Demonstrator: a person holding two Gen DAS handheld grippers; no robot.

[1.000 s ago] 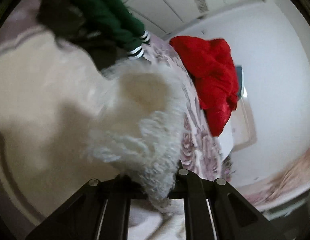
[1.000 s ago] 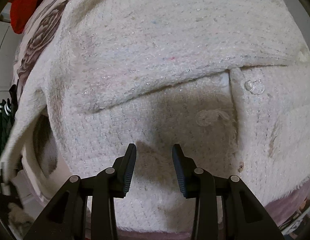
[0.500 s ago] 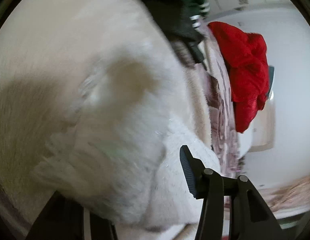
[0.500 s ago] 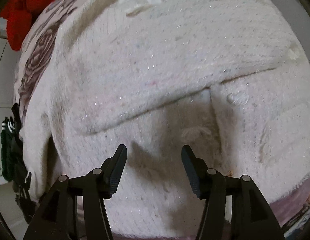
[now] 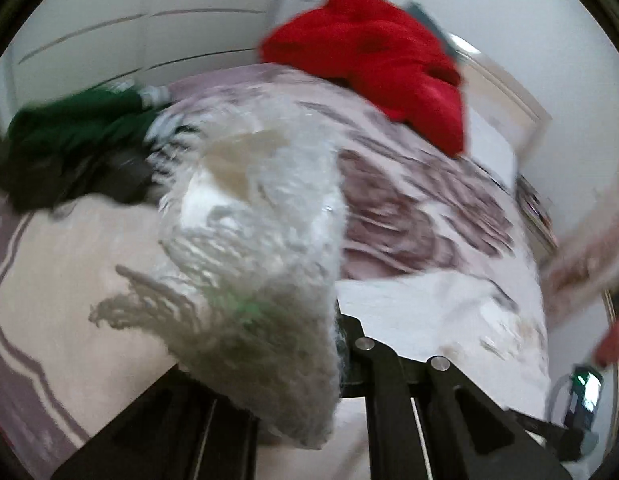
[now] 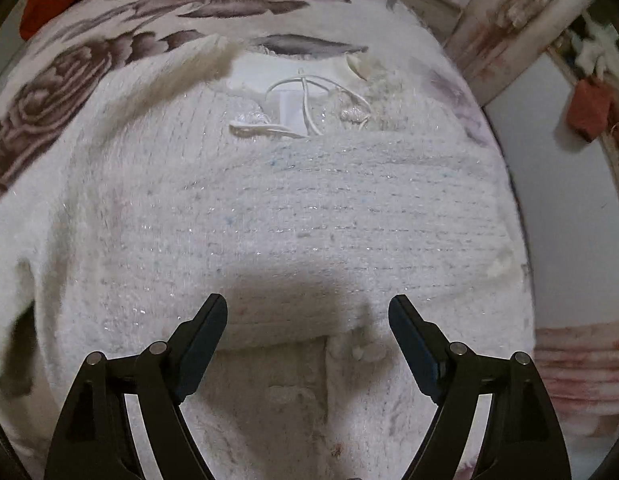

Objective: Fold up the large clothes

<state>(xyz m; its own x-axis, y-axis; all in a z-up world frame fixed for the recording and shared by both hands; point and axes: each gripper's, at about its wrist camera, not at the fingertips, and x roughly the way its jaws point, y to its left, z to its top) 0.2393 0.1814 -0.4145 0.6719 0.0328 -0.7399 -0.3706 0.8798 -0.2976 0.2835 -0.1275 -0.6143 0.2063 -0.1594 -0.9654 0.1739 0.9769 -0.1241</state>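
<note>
Clamped tight, the left tongs [image 5: 329,344] are pinching a bunched fold of the white fuzzy cardigan [image 5: 253,248], and I am carrying that fold raised off the bed. Its loose fringe is dangling to the left of the jaws, and the view is smeared, so I cannot tell which part of the garment it is; I judge it to be a sleeve or a side edge. I am holding it up so that it can swing over the body of the garment without dragging the layers beneath.

Over on the other side, the right tongs [image 6: 309,344] are hanging above the cardigan [image 6: 293,216] with jaws wide apart. They have just been opening, nothing is between them, and the pads are touching no cloth. I am keeping them clear so the panel already folded across the chest lies undisturbed; its edge is running just under the fingertips, with a button [image 6: 363,350] beside it.

The cardigan is lying spread on the floral bedspread [image 6: 109,40], neckline and hang loop [image 6: 309,100] at the far end. A red garment [image 5: 373,64] and a green garment [image 5: 77,128] are waiting well apart at the far side of the bed.
</note>
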